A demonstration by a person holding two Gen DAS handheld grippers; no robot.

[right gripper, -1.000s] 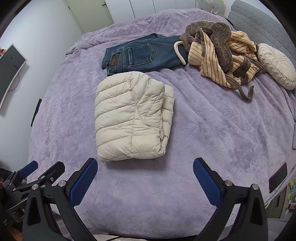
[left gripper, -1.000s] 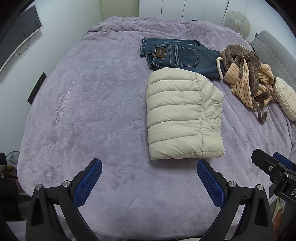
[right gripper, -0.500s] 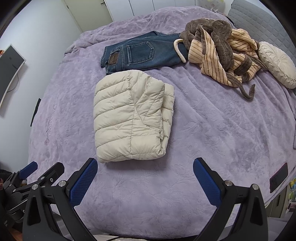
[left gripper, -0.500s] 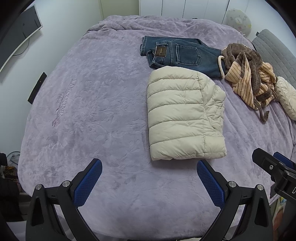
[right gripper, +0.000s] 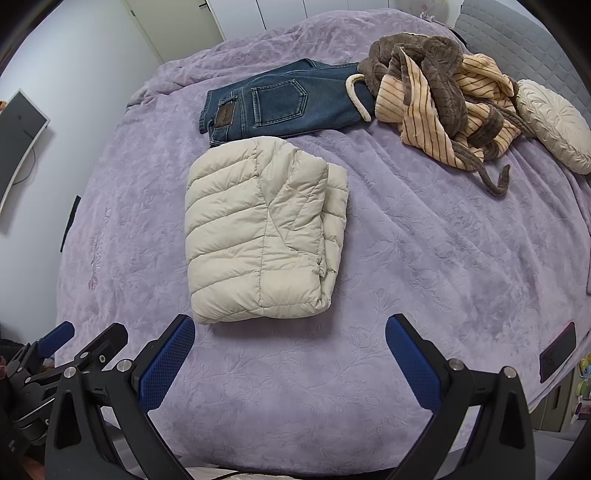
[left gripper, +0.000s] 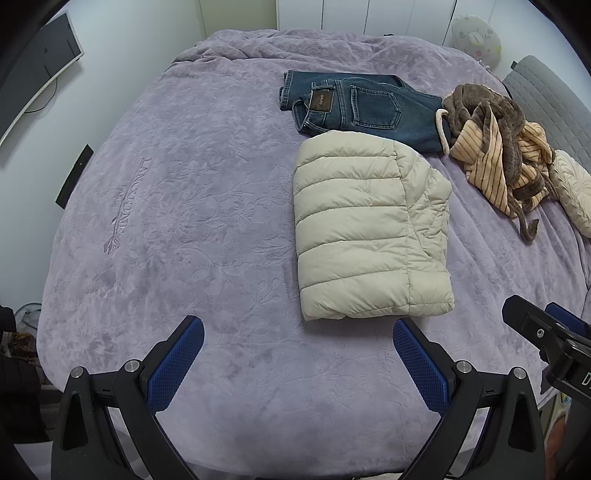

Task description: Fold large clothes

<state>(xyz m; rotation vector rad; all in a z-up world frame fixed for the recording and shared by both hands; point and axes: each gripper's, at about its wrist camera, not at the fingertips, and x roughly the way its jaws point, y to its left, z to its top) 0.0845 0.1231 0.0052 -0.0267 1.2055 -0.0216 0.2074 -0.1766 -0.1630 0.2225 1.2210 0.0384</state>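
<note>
A cream puffer jacket (left gripper: 369, 229) lies folded into a rectangle on the purple bedspread (left gripper: 184, 221); it also shows in the right wrist view (right gripper: 258, 236). Folded blue jeans (left gripper: 354, 107) lie just behind it, also in the right wrist view (right gripper: 284, 103). A crumpled brown and striped robe (left gripper: 495, 144) sits to the right, also in the right wrist view (right gripper: 436, 96). My left gripper (left gripper: 297, 336) is open and empty, above the bed's near edge. My right gripper (right gripper: 290, 338) is open and empty, just short of the jacket's near edge.
A round cream cushion (right gripper: 550, 125) lies at the far right by the grey headboard (right gripper: 517, 40). A monitor (left gripper: 37, 70) hangs on the left wall. White wardrobe doors (left gripper: 369, 14) stand behind the bed. A dark phone (right gripper: 557, 350) lies near the bed's right edge.
Both grippers have drifted slightly; the clothes sit a little lower in both views. Nothing was grasped or released, and the jacket stays folded.
</note>
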